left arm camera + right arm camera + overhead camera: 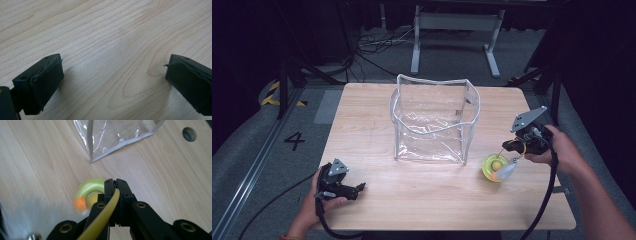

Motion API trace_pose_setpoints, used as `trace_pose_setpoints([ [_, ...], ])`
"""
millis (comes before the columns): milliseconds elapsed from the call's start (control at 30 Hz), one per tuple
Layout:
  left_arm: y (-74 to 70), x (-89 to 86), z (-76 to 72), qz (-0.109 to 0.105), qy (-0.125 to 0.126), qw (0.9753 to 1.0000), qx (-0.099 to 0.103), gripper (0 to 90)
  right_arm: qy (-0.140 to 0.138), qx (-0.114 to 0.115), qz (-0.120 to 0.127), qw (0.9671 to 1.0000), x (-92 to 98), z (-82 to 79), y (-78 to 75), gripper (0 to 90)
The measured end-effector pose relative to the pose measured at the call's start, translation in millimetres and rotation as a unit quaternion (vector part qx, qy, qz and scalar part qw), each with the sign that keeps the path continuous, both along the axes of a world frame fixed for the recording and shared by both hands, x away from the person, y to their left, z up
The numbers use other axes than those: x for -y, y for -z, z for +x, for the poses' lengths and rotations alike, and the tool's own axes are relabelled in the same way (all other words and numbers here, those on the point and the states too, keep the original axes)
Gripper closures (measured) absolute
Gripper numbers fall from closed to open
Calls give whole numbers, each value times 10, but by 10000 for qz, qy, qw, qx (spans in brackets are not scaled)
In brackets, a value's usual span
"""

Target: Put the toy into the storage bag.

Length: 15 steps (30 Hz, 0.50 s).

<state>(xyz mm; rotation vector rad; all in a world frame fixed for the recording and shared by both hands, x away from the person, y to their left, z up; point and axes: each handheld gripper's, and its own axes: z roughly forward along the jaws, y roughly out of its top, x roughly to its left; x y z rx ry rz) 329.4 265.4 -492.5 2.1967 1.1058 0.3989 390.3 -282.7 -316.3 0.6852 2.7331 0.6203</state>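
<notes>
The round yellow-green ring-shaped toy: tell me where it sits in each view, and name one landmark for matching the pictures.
High view: the round yellow-green ring-shaped toy lies on the wooden table at right, just below the right claw.
Left gripper view: not in it; bare table wood between open jaws.
Right gripper view: the toy lies at centre-left, behind the shut jaws, which pinch a yellow cord.
Shared landmark: the clear plastic bag's white-edged corner.

A light wooden table (377, 200) stands on grey carpeted floor (247, 145). Beyond its far edge rise the grey metal legs of a frame (417, 45), with black cables (377, 47) beside them. Left of the table lie a floor rail (249, 175), a painted numeral 4 (294, 141) and yellow-black hazard tape (272, 93). The surroundings are dark.
</notes>
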Motion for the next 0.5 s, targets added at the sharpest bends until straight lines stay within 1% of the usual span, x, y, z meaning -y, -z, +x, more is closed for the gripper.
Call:
trace_pose_setpoints([
  [33,0,0,0,0,0,10000,0,18,0,0,0,10000,0,0,0,887],
  [100,0,0,0,2,2,10000,2,18,73,134,43,9999,12,-14,-82,887],
  [133,0,0,0,-1,1,10000,1,18,61,161,42,9998,20,-20,-113,887],
  [167,0,0,0,0,1,10000,1,18,127,217,27,9997,27,-21,-144,887],
  [267,0,0,0,0,0,10000,0,18,165,232,48,9996,34,-8,-189,887],
  [333,0,0,0,1,0,10000,0,18,211,251,-1,9995,39,27,-219,887],
  [367,-1,1,-3,-7,-6,10000,-20,18,218,219,23,9995,42,48,-236,887],
  [433,-1,2,-4,-4,-19,10000,-12,18,281,256,-56,9993,40,73,-273,887],
  [500,0,4,-6,-9,-26,10000,-9,18,286,241,-43,9993,46,93,-319,887],
])
